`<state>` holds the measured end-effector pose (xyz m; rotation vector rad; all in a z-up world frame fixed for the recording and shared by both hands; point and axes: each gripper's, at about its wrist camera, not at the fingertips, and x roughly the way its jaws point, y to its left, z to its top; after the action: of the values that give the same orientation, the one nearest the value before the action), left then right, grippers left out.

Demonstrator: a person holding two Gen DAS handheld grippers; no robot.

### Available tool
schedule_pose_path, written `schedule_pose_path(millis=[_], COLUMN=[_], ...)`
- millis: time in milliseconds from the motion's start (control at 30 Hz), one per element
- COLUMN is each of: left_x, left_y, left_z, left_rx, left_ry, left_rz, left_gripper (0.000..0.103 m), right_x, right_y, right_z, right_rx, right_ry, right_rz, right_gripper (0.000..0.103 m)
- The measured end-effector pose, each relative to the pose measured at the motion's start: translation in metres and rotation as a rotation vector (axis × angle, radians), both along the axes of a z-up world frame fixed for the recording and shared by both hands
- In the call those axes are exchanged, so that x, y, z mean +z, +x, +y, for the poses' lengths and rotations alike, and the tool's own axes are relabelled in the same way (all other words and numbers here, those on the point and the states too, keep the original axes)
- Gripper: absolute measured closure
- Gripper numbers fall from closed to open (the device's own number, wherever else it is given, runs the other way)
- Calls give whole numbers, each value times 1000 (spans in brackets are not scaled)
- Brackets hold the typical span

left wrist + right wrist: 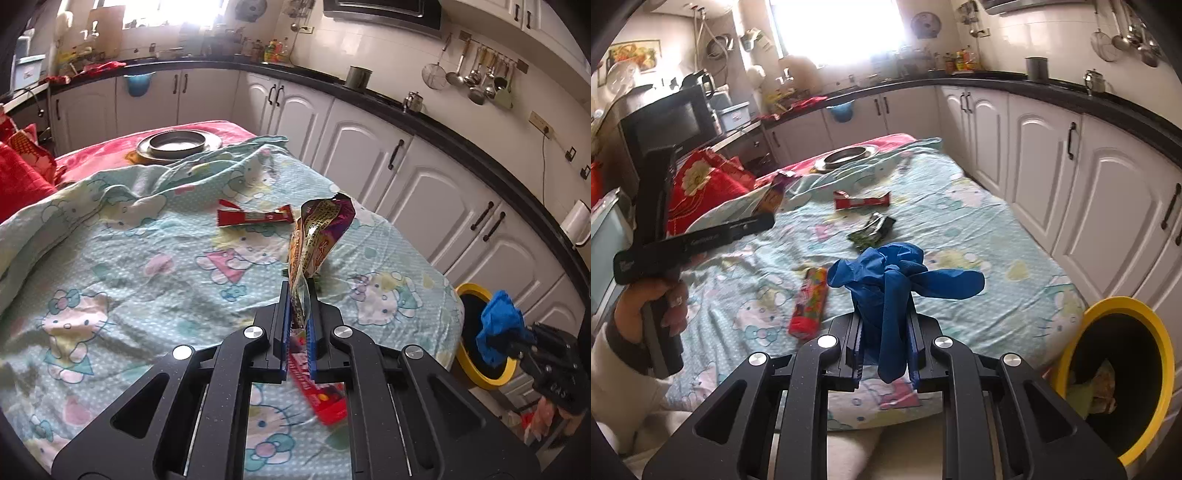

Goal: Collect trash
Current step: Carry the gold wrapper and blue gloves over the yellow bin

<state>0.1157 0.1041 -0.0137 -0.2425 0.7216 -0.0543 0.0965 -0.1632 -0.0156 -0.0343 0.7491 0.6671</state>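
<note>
My left gripper [299,291] is shut on a crumpled snack wrapper [317,236] and holds it upright above the Hello Kitty sheet [147,258]. My right gripper [884,325] is shut on a blue glove [897,273], held above the table's near edge; it also shows in the left wrist view [498,332] over the yellow-rimmed bin [476,291]. The bin [1108,306] stands at the right with trash inside. On the sheet lie a red bar wrapper [862,201], a dark green wrapper [873,230] and a red tube-shaped packet [809,306].
A round metal dish [177,144] sits at the far end on a red cloth. White cabinets [369,147] with a black counter run along the right. Red cushions [705,181] lie at the left. The left gripper's handle and hand [657,295] show in the right wrist view.
</note>
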Motion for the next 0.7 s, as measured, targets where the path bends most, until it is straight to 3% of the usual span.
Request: schedule_pose_path(millis=[700], left_x=[2], left_y=[11], left_z=[-75], left_rx=[-148], left_ry=[37], left_rz=[-7], left_gripper=[100], right_x=[3], right_y=[15], right_z=[-71], right_rx=[-181], right_ry=[-24], right_rz=[-73], right_gripper=[85])
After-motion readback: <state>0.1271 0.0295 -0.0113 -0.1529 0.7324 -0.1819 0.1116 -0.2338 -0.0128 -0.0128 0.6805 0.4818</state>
